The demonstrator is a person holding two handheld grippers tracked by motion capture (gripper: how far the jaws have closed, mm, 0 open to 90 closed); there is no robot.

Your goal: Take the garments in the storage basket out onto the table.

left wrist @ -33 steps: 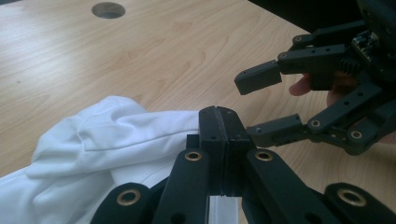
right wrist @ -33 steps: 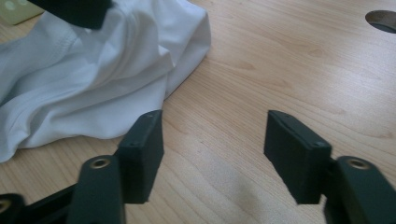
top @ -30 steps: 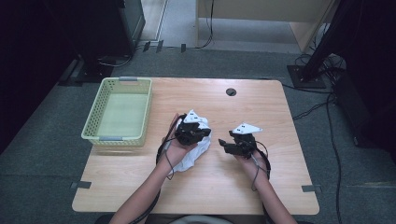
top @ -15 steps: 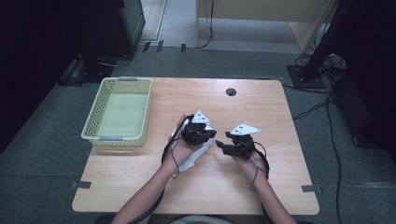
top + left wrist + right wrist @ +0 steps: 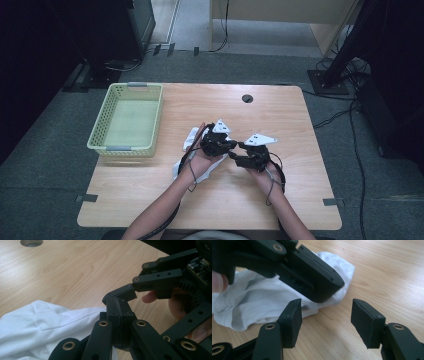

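Where the person's forearms enter at the near edge of the wooden table [image 5: 300,200], the surface is bare light woodgrain, with grey tape tabs at both near corners. Mid-table, the left gripper [image 5: 227,145] has its jaws pressed together (pad against pad in the left gripper view), with a fold of the white cloth [image 5: 47,327] lying against their base; whether fabric is actually pinched cannot be told. That cloth [image 5: 192,145] lies crumpled on the table under and to the left of the left hand [image 5: 200,157]. Just beside it, the right gripper [image 5: 240,146] has its jaws spread with only bare tabletop between them, its tips close to the left gripper's tips. Farther left, a pale green perforated basket [image 5: 100,127] sits at the table's left edge, well apart from the cloth. Toward the far edge is a round cable hole [image 5: 247,98]. Beyond the table lie grey carpet [image 5: 45,170], trailing black cables [image 5: 357,150] and dark stands.
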